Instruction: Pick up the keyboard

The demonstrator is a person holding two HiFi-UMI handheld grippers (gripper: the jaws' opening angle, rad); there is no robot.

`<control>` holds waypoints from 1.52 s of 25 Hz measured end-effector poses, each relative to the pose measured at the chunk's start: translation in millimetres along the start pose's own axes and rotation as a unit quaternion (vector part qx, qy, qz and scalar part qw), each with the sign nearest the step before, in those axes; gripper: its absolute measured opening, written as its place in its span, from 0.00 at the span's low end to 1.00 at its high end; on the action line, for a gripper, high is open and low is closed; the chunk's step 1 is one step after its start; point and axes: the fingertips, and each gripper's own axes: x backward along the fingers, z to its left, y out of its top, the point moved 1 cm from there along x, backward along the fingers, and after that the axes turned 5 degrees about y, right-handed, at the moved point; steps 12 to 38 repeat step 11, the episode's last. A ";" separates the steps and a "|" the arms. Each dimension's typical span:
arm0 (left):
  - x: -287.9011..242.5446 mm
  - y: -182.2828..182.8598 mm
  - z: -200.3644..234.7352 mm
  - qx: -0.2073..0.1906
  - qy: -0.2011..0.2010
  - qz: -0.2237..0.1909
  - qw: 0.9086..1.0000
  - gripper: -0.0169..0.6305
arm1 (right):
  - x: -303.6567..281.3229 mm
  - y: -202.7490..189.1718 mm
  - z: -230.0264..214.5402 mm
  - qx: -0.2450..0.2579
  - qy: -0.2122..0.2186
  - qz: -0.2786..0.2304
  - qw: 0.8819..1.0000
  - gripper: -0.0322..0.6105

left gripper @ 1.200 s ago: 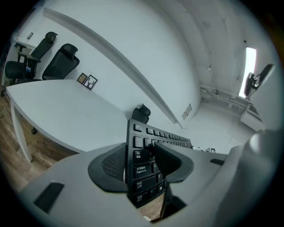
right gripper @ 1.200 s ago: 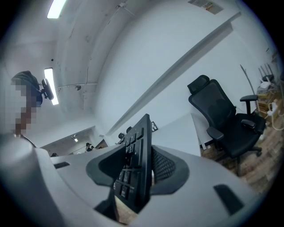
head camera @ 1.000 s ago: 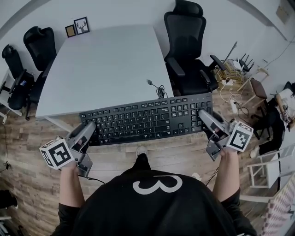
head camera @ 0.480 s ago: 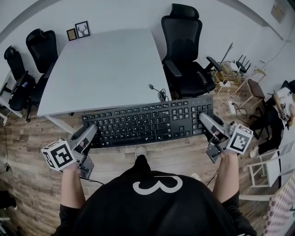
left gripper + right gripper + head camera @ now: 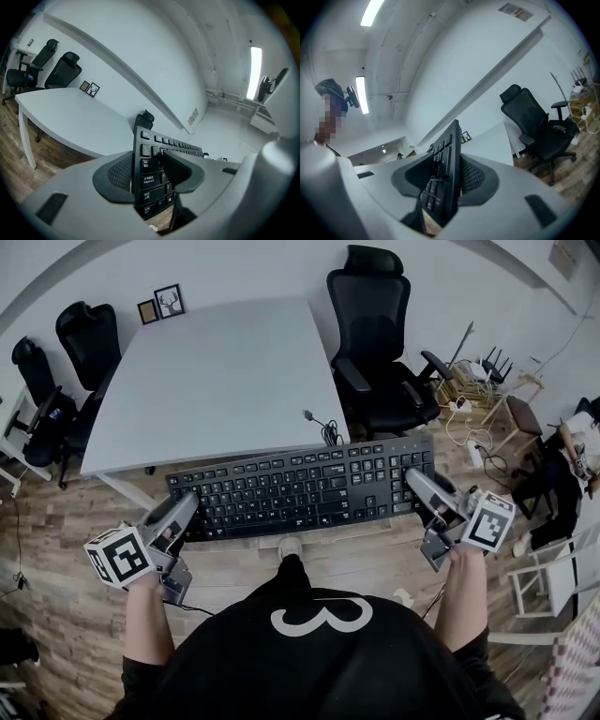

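Observation:
A long black keyboard (image 5: 300, 487) hangs in the air in front of the person, clear of the white table (image 5: 216, 381) and over the wooden floor. My left gripper (image 5: 184, 507) is shut on the keyboard's left end; in the left gripper view the keyboard (image 5: 151, 178) sits edge-on between the pads. My right gripper (image 5: 418, 486) is shut on the right end, and the right gripper view shows the keyboard (image 5: 443, 187) clamped between its jaws. A cable (image 5: 323, 426) trails from the keyboard's back edge onto the table.
A black office chair (image 5: 375, 334) stands at the table's right side, two more chairs (image 5: 56, 371) at its left. Two small picture frames (image 5: 157, 302) stand on the table's far corner. Cables and a router (image 5: 473, 381) lie on the floor at the right.
The view has shifted slightly; the keyboard and both grippers keep their hold and place.

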 end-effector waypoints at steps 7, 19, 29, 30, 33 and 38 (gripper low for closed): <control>2.3 1.4 -2.2 0.002 0.009 0.004 1.000 0.32 | 0.7 -1.1 -3.3 -0.011 0.001 -0.001 1.000 0.30; 2.5 -1.7 -4.9 0.007 0.008 0.007 1.000 0.32 | 2.2 -3.3 -1.1 -0.014 0.009 -0.004 1.000 0.30; 2.5 -1.7 -4.9 0.007 0.008 0.007 1.000 0.32 | 2.2 -3.3 -1.1 -0.014 0.009 -0.004 1.000 0.30; 2.5 -1.7 -4.9 0.007 0.008 0.007 1.000 0.32 | 2.2 -3.3 -1.1 -0.014 0.009 -0.004 1.000 0.30; 2.5 -1.7 -4.9 0.007 0.008 0.007 1.000 0.32 | 2.2 -3.3 -1.1 -0.014 0.009 -0.004 1.000 0.30; 2.5 -1.7 -4.9 0.007 0.008 0.007 1.000 0.32 | 2.2 -3.3 -1.1 -0.014 0.009 -0.004 1.000 0.30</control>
